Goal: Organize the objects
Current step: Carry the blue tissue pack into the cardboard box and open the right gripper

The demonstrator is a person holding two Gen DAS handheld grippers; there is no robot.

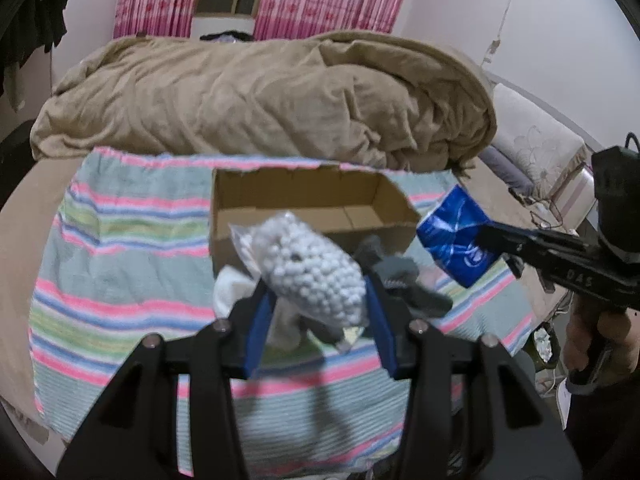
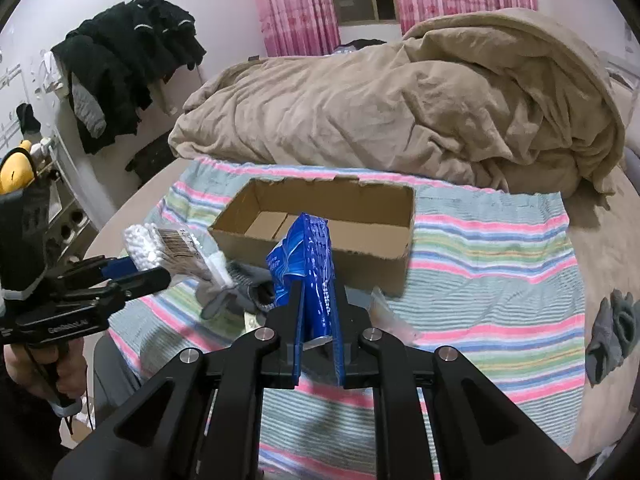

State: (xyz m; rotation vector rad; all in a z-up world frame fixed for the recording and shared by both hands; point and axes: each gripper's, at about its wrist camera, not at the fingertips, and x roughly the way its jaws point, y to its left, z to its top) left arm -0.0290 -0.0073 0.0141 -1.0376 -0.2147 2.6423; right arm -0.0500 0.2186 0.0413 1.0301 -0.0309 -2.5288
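Observation:
An open cardboard box (image 1: 280, 200) stands on a striped towel (image 1: 120, 272) on the bed; it also shows in the right wrist view (image 2: 360, 216). My left gripper (image 1: 318, 292) is shut on a clear bag of white cotton swabs (image 1: 312, 272) and holds it in front of the box; the bag also shows in the right wrist view (image 2: 160, 246). My right gripper (image 2: 318, 288) is shut on a blue packet (image 2: 308, 264), held just before the box; the packet appears in the left wrist view (image 1: 456, 236). Grey gloves (image 2: 236, 292) and a white cloth (image 1: 232, 288) lie below.
A bunched tan duvet (image 1: 260, 96) lies behind the box. A grey glove pair (image 2: 612, 332) sits on the bed at the right. Dark clothes (image 2: 120, 64) hang on the left wall. Pink curtains (image 2: 296, 4) hang at the back.

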